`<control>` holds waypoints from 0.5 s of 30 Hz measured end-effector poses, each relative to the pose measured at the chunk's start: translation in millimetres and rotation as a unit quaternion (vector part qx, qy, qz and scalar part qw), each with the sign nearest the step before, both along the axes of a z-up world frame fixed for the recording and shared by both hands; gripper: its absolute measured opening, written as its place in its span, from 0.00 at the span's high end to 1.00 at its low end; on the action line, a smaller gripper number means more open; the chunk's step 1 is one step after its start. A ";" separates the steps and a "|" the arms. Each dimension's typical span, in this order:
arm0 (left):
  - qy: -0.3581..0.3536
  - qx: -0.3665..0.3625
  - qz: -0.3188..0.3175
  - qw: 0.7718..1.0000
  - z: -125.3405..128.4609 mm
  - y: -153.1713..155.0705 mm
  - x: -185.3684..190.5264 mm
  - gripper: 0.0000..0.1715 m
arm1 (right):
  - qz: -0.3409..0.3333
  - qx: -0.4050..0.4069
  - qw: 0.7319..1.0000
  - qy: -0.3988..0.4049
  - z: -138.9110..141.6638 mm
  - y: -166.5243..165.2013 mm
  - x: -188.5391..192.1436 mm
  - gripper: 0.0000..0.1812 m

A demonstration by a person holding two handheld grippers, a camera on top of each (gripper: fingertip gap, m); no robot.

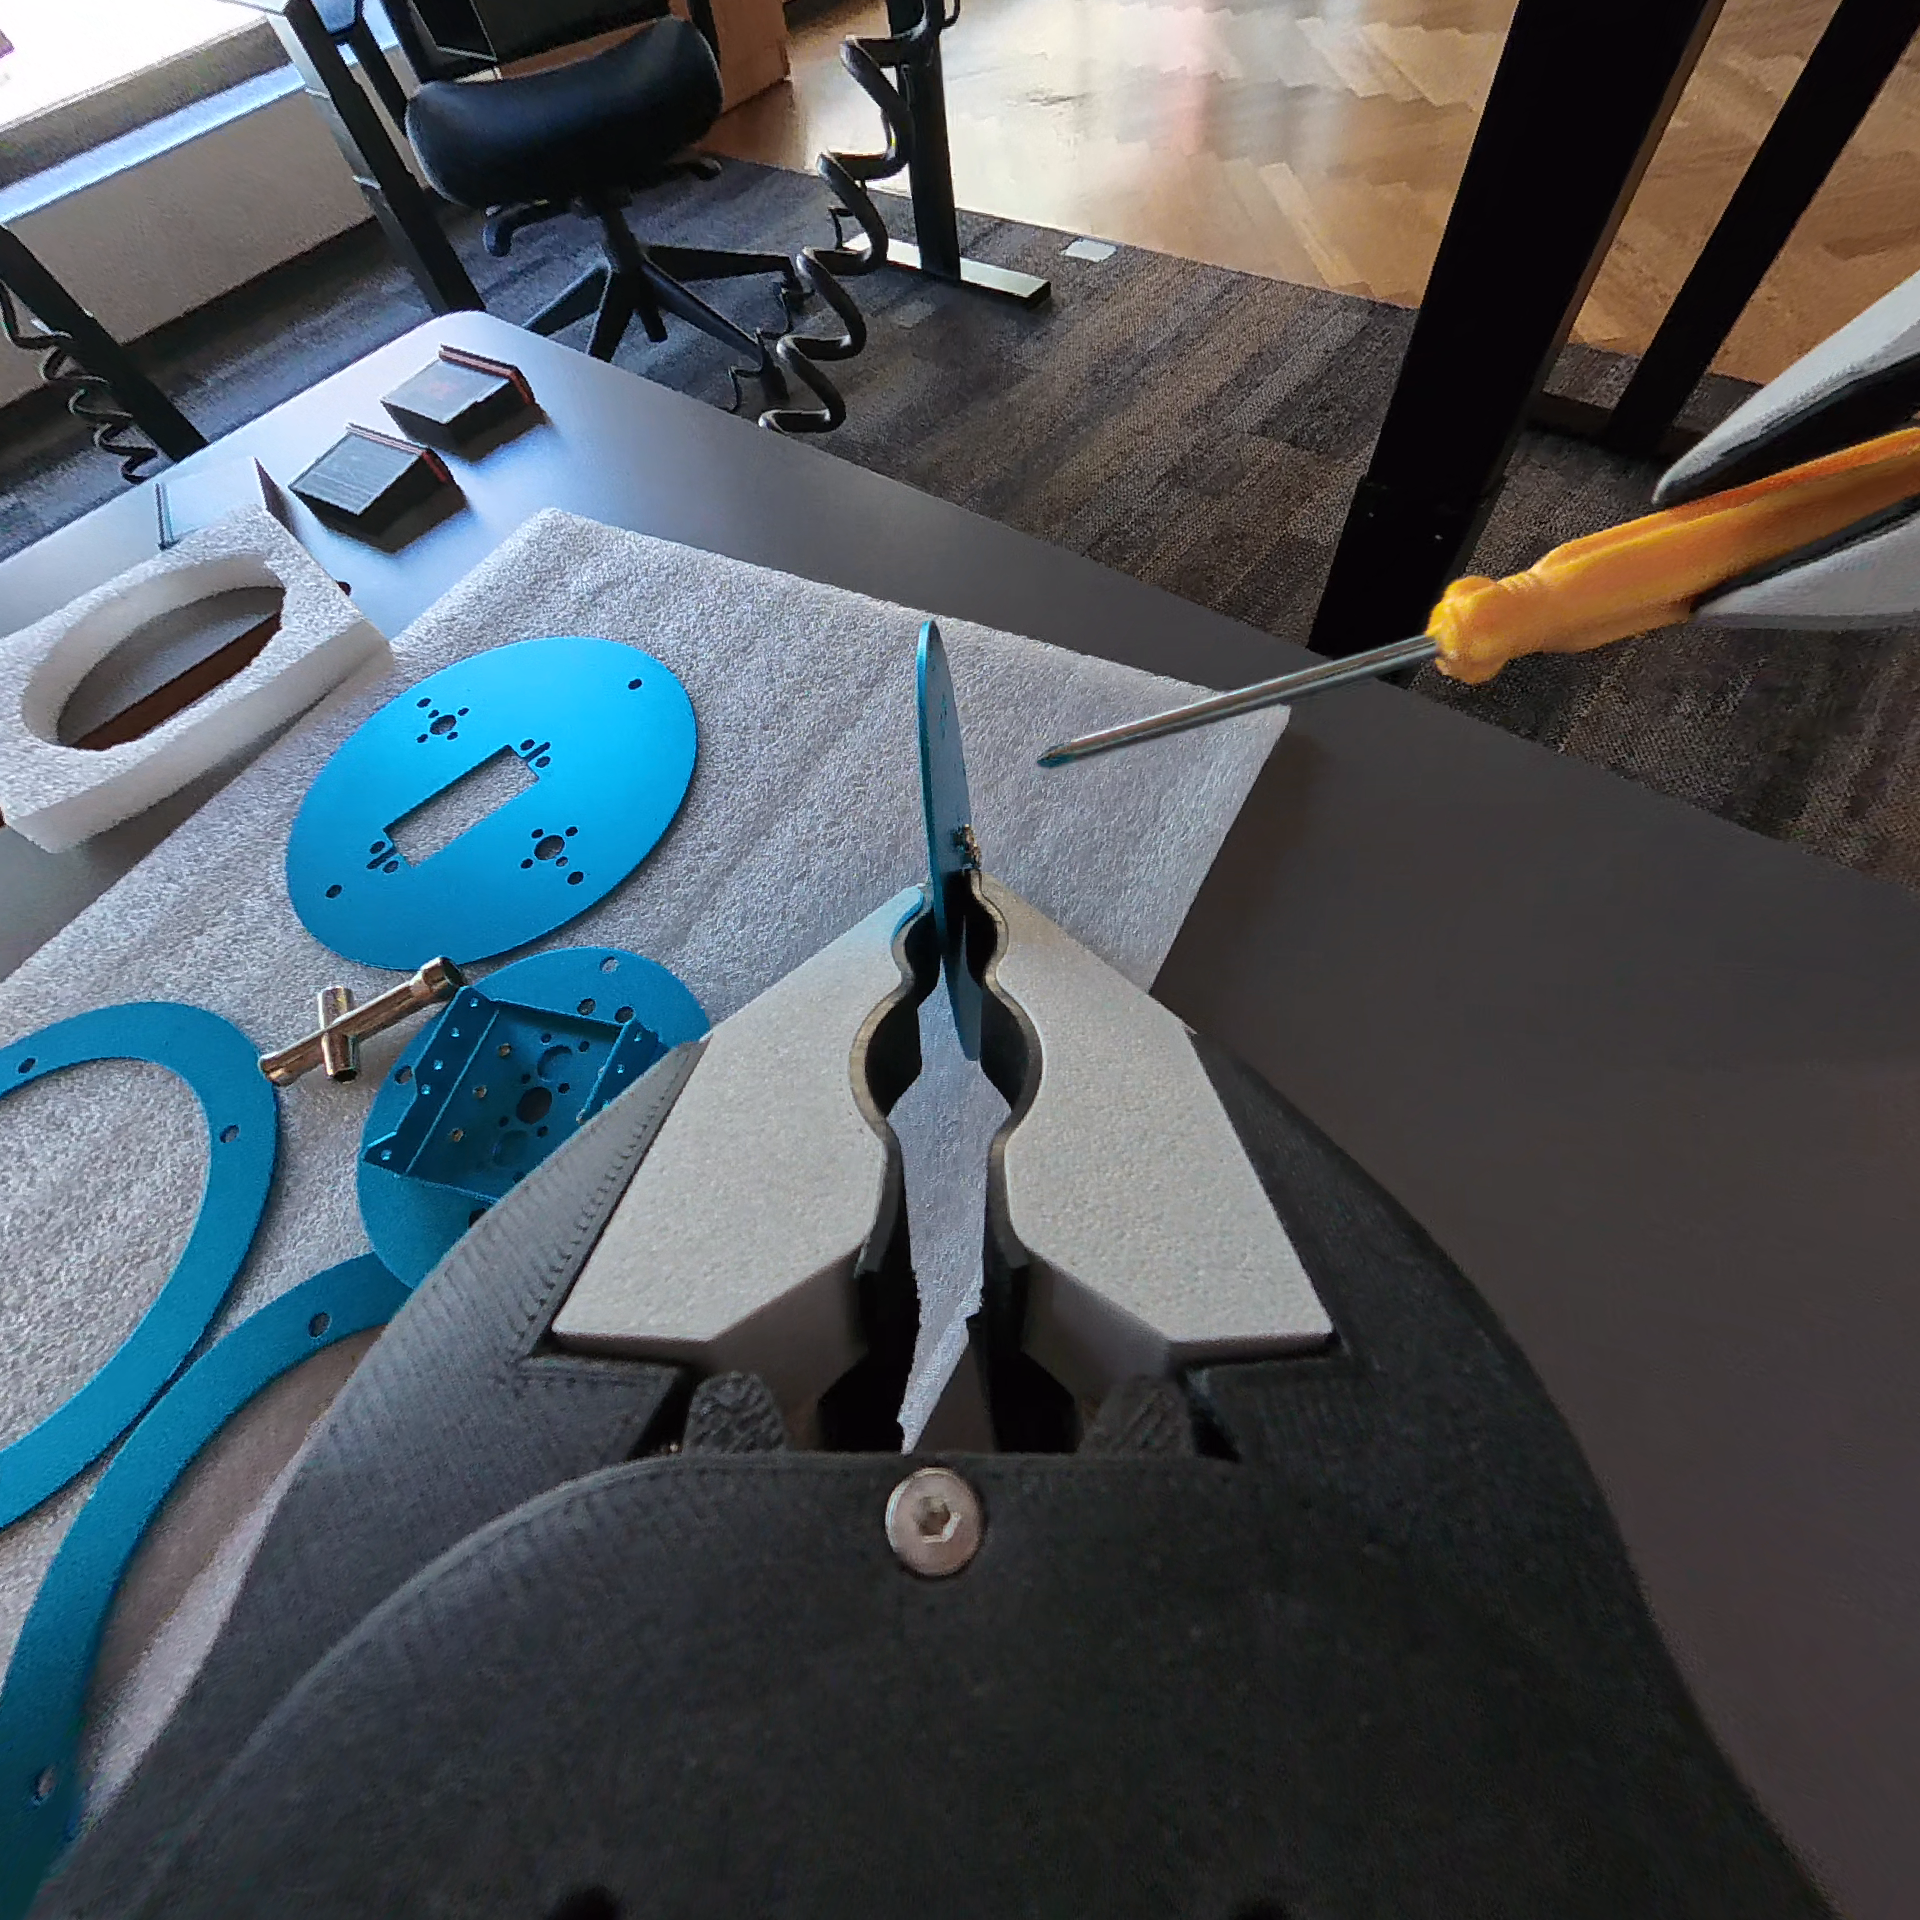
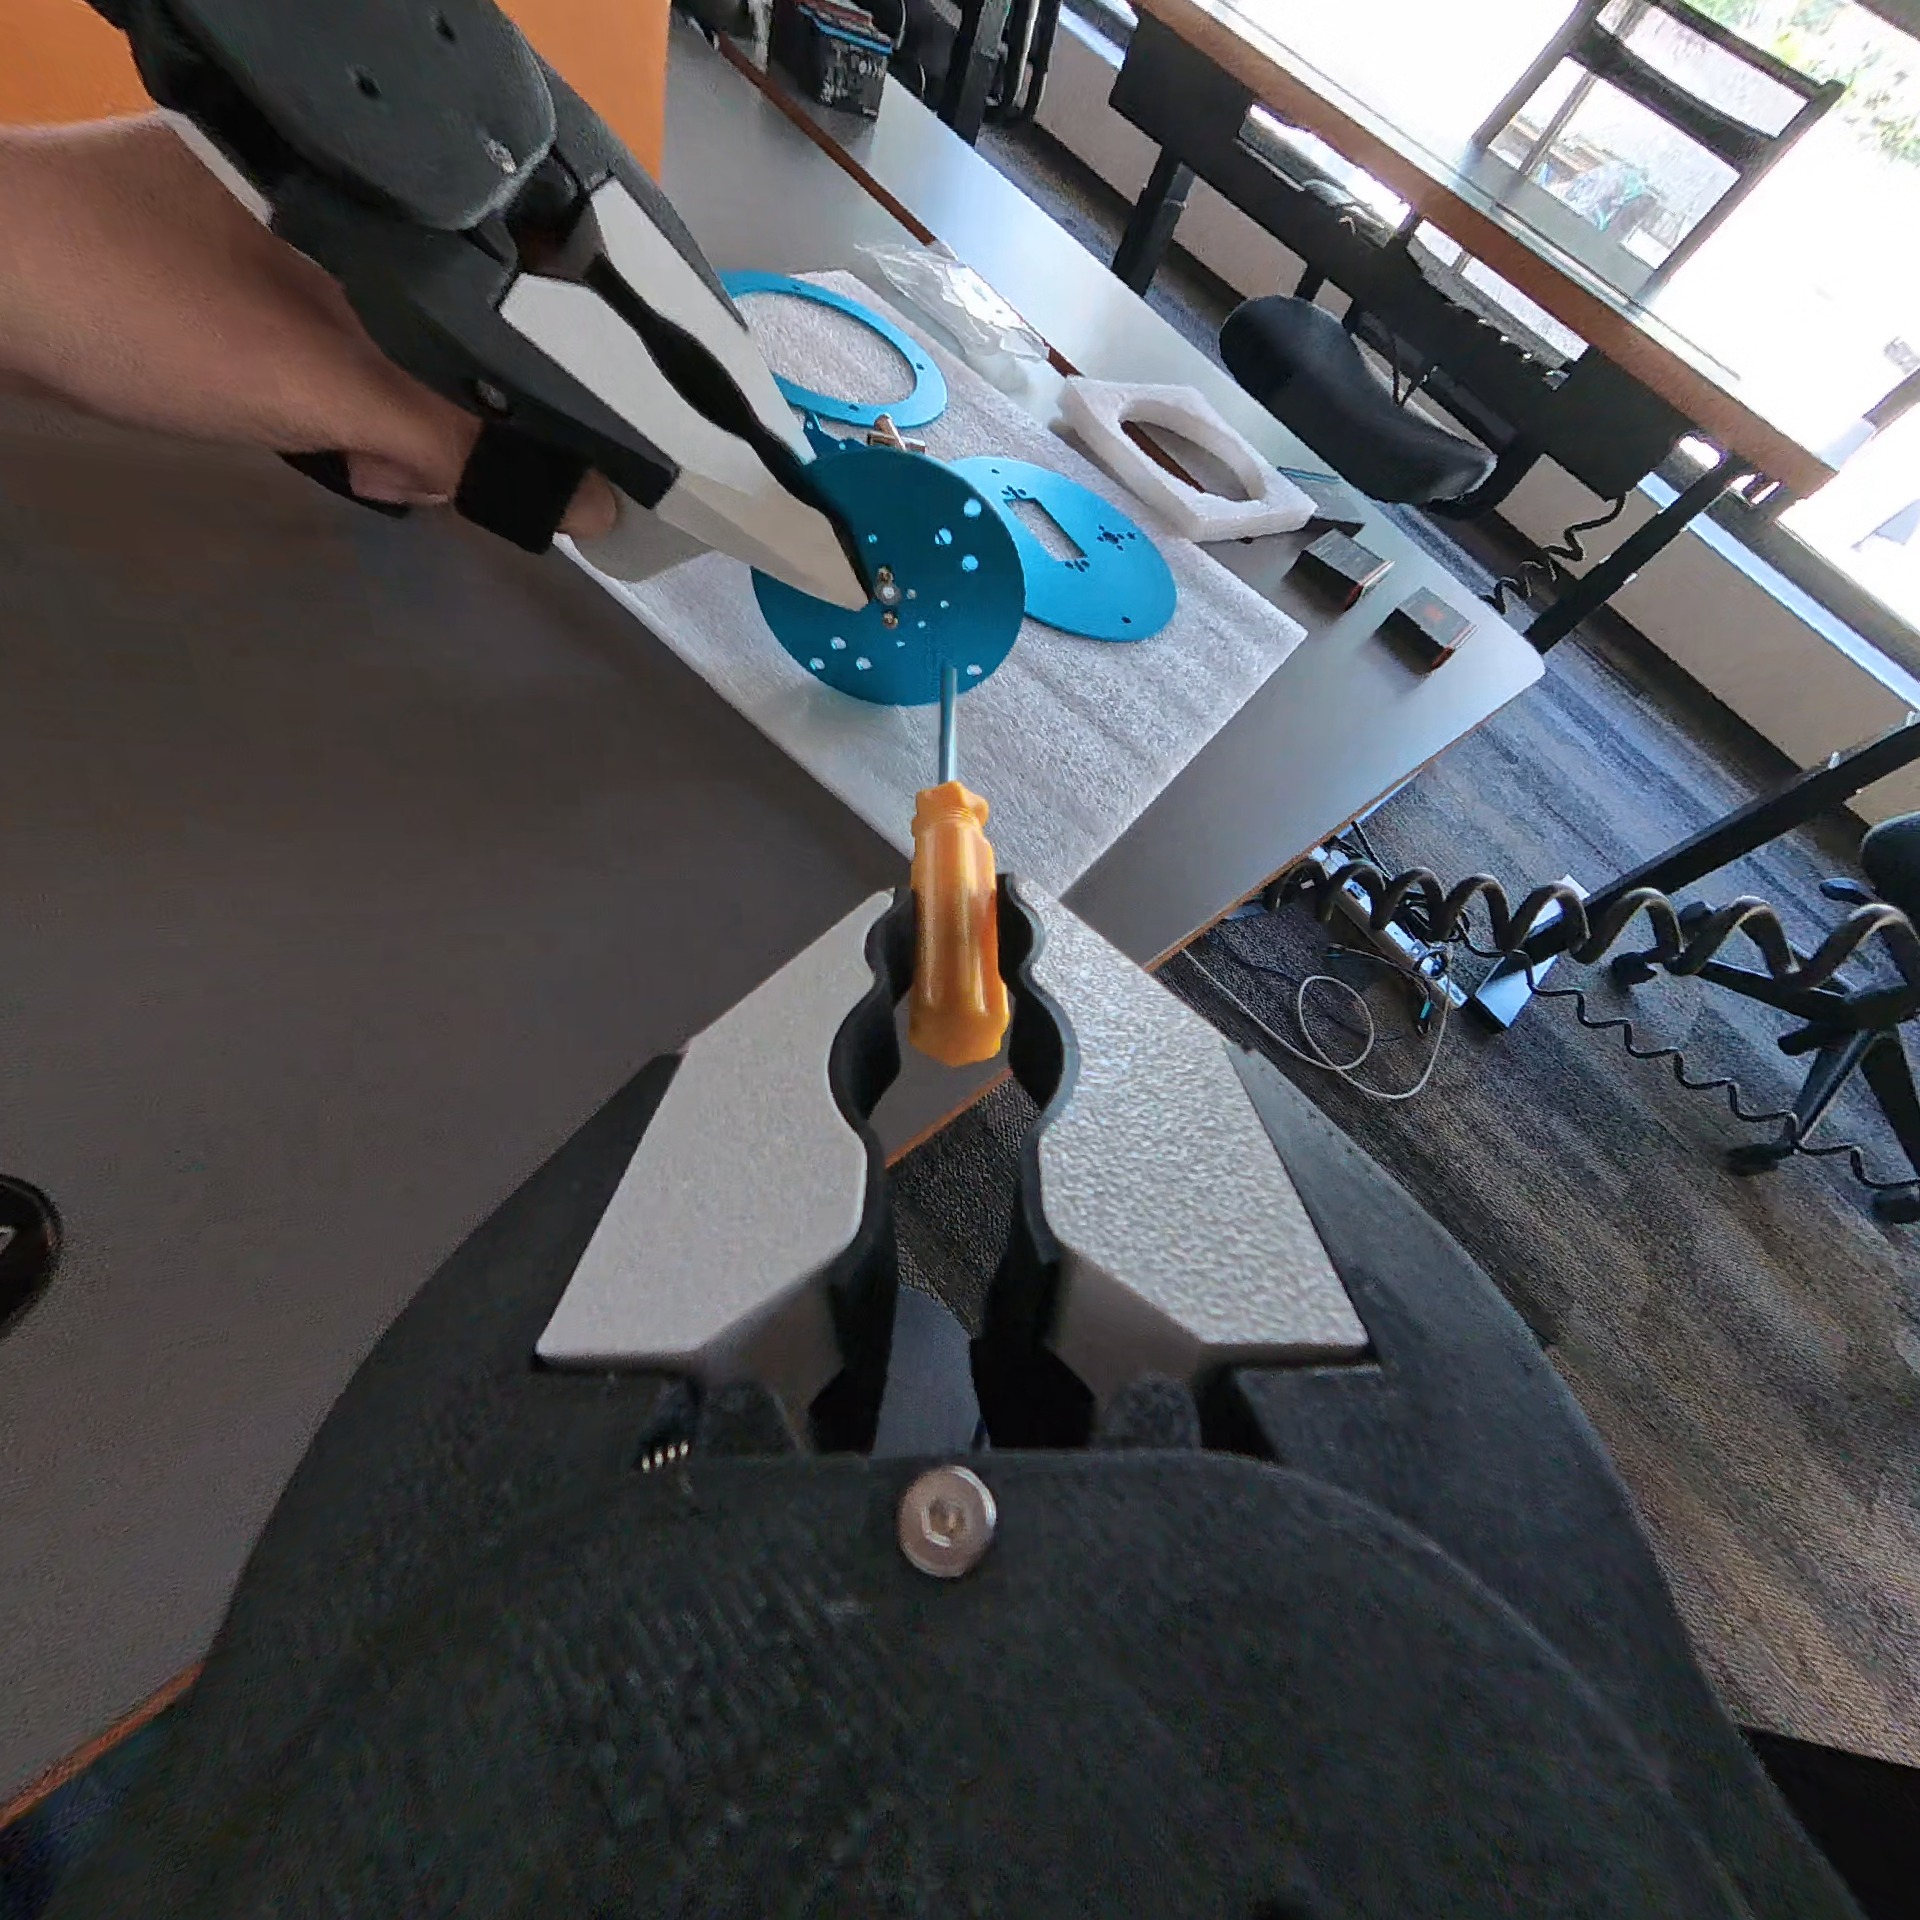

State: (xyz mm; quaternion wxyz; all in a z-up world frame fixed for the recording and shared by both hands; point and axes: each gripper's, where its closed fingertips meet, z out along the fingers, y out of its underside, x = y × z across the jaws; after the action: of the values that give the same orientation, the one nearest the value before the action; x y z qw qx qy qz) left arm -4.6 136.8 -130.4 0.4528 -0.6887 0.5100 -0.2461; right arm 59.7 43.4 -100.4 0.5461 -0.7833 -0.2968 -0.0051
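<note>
My left gripper (image 1: 953, 896) is shut on a small blue round plate (image 1: 943, 769) and holds it on edge above the white foam sheet (image 1: 790, 665). In the right wrist view the same plate (image 2: 914, 613) faces me, with small screws near the left gripper (image 2: 857, 582). My right gripper (image 2: 951, 914) is shut on the orange handle of a screwdriver (image 2: 954, 956). Its metal shaft points at the plate, and the tip sits close to the plate's lower edge. In the left wrist view the screwdriver (image 1: 1538, 613) comes in from the right, its tip a little right of the plate.
On the foam lie a large blue oval plate (image 1: 488, 810), blue rings (image 1: 125, 1122), a blue bracket on a disc (image 1: 520, 1091) and a metal cross wrench (image 1: 364, 1023). A white foam frame (image 1: 166, 675) and two small dark boxes (image 1: 457, 400) sit behind. The table edge (image 1: 1558, 748) is at the right. Spacing between my two grippers at the tips: around 12 cm.
</note>
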 end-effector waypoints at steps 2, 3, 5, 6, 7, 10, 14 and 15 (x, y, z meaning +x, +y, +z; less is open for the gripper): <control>-0.004 0.002 -0.006 1.000 0.4 -1.0 1.9 0.99 | 0.003 -0.003 1.000 -0.009 -4.0 0.3 4.6 0.92; -0.007 0.003 -0.007 1.000 0.8 -0.6 2.5 0.99 | 0.000 -0.005 1.000 -0.008 -4.7 1.5 7.3 0.92; -0.010 0.003 -0.008 1.000 0.5 1.2 3.9 0.99 | 0.004 -0.012 1.000 -0.003 -5.8 3.1 9.1 0.92; -0.007 0.000 -0.007 1.000 -0.7 2.4 4.3 0.99 | 0.003 -0.011 1.000 0.000 -4.9 4.5 10.3 0.92; -0.007 -0.004 -0.010 1.000 -1.3 2.8 5.4 0.99 | 0.005 -0.013 1.000 0.001 -4.8 5.6 10.8 0.92; -0.015 -0.012 -0.013 1.000 0.2 4.9 8.9 0.99 | 0.011 -0.017 1.000 0.002 -4.9 8.5 10.7 0.92; -0.030 -0.052 -0.017 0.998 1.7 5.4 9.5 0.99 | 0.025 -0.021 0.999 0.005 -5.1 8.6 4.7 0.92; -0.036 -0.069 -0.017 0.997 2.0 5.8 8.6 0.99 | 0.033 -0.023 0.999 0.002 -5.2 7.5 2.2 0.92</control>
State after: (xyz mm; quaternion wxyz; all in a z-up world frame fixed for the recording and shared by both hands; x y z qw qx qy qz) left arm 4.0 142.6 -128.4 0.4177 -0.7007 0.4865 -0.3129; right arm 61.9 50.9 -105.6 0.5285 -0.7855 -0.3213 0.0207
